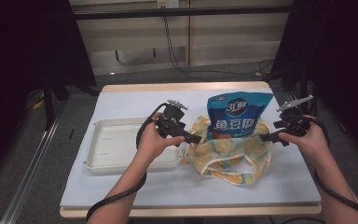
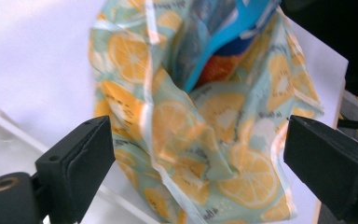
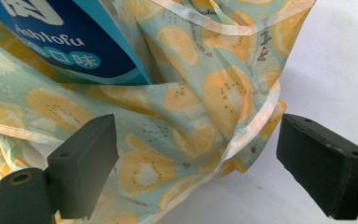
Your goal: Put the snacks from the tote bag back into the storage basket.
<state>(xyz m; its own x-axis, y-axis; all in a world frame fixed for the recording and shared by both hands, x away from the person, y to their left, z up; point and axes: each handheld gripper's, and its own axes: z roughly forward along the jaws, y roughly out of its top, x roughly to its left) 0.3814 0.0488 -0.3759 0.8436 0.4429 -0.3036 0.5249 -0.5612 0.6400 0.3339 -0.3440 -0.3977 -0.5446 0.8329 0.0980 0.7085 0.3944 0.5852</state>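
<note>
A cloth bag (image 1: pixel 230 151) printed with orange slices lies slumped in the middle of the table. A blue snack pouch (image 1: pixel 235 114) stands upright inside it, its top well above the bag's mouth. My left gripper (image 1: pixel 196 139) sits at the bag's left edge, jaws wide apart; in the left gripper view the bag's fabric (image 2: pixel 200 135) hangs loose between them, untouched. My right gripper (image 1: pixel 263 137) is at the bag's right edge, also open, with the bag's folded rim (image 3: pixel 242 121) and the pouch (image 3: pixel 70 42) ahead of its jaws.
A white shallow tray (image 1: pixel 116 158) lies left of the bag, under my left hand. A pale sheet (image 1: pixel 168 186) covers the wooden table. Black cables trail from both grippers. Dark stands and a cabinet wall stand behind the table.
</note>
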